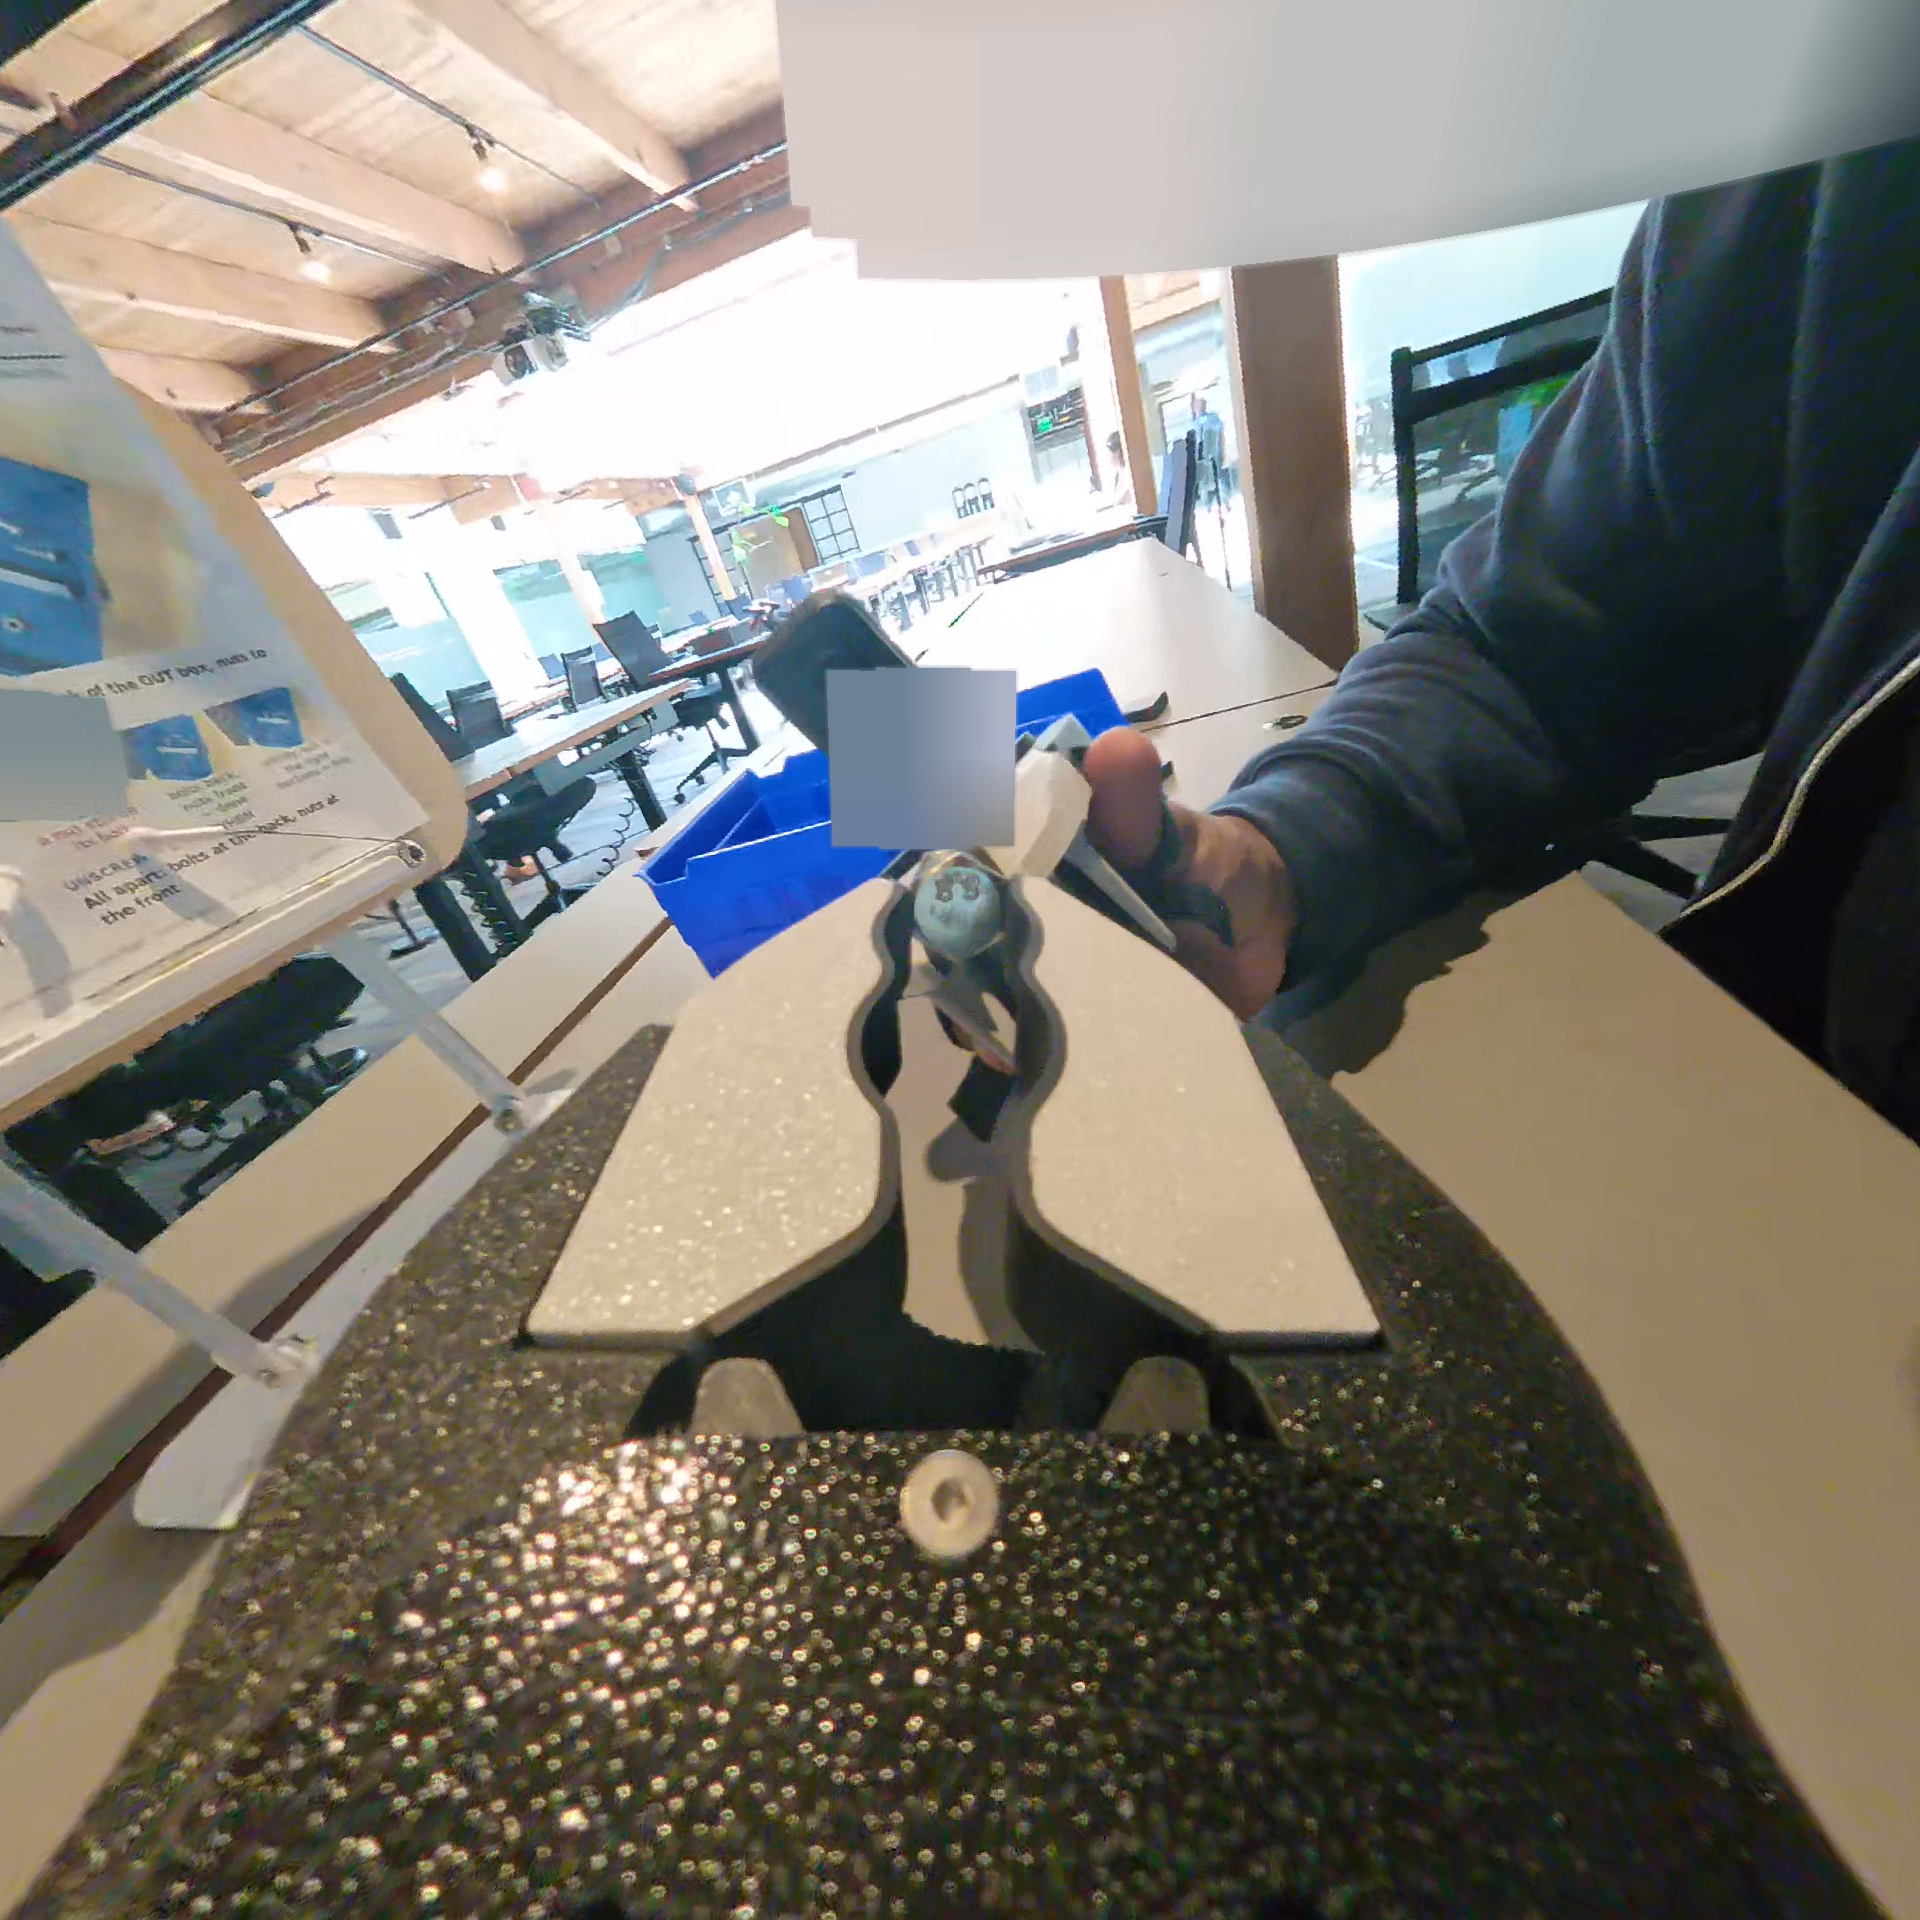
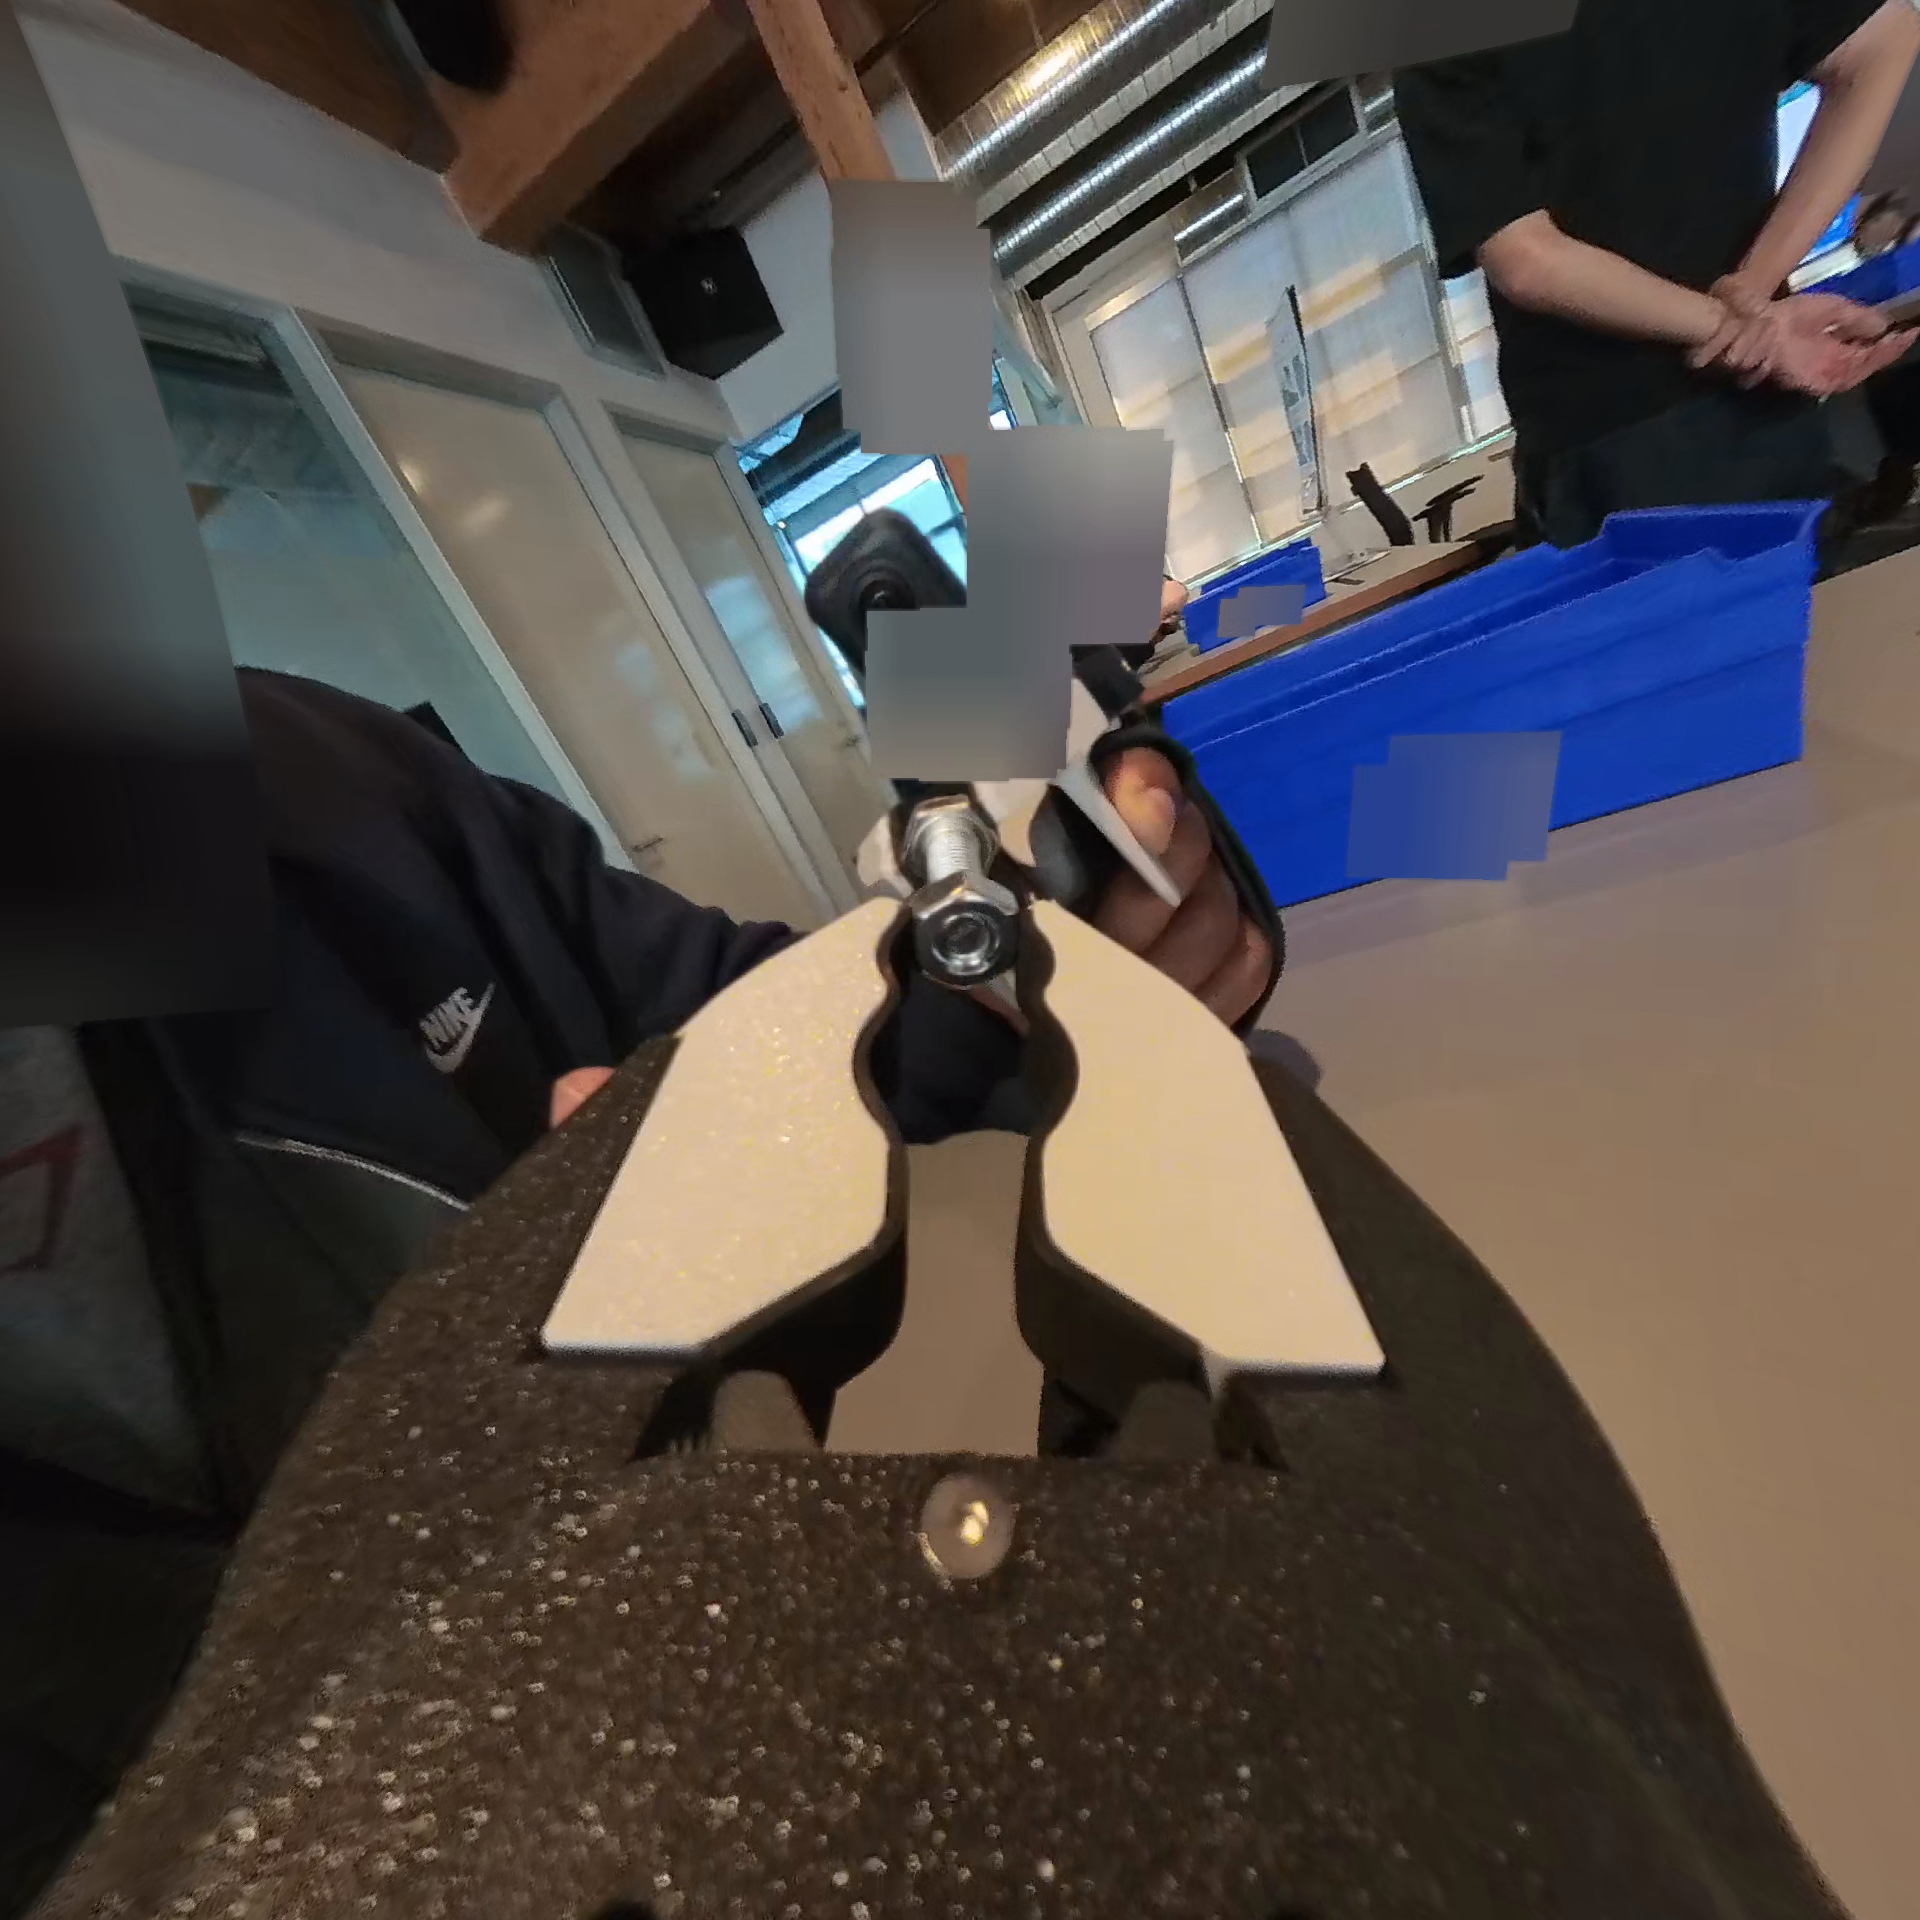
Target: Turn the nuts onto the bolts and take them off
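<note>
In the left wrist view my left gripper (image 1: 958,902) is shut on the round grey head of a bolt (image 1: 957,920), held above the table. The right gripper's white fingers (image 1: 1055,805) face it from the far side, held by a hand (image 1: 1205,883). In the right wrist view my right gripper (image 2: 961,961) is shut on a silver hex nut (image 2: 961,932) that sits on the bolt's threaded shaft (image 2: 948,847). The shaft runs away from me toward the left gripper's white fingers (image 2: 1101,831), held by a hand (image 2: 1184,914).
A blue bin (image 1: 743,868) stands on the table (image 1: 1610,1143) behind the grippers; it also shows at the right in the right wrist view (image 2: 1507,665). An instruction sheet on a stand (image 1: 208,748) is at the left. A person (image 2: 1621,260) stands beyond the bin. Both grippers' tips are close together, under 4 cm apart.
</note>
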